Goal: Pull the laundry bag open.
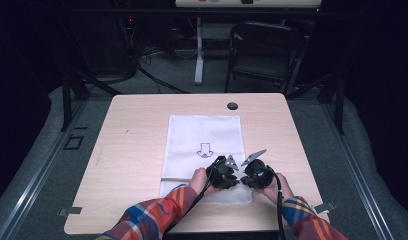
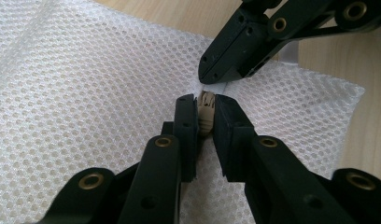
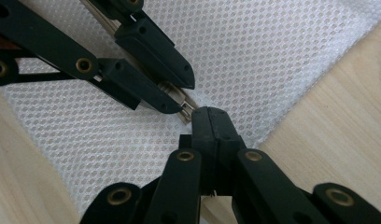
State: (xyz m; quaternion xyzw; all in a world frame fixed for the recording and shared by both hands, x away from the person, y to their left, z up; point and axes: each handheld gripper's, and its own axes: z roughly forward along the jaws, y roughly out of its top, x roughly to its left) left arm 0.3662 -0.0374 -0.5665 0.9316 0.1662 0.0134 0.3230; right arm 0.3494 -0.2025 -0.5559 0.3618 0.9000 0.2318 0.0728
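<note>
Tools (image 2: 206, 116) (image 3: 211, 122) pinching mesh bag (image 1: 192, 135)

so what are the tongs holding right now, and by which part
The left tongs grip the beige zip pull of the white mesh bag. The right tongs are shut on the bag's edge right beside the zip.

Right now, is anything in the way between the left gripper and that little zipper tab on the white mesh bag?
No. The left gripper already has its fingers closed on the beige zipper tab of the mesh bag, with nothing between.
</note>
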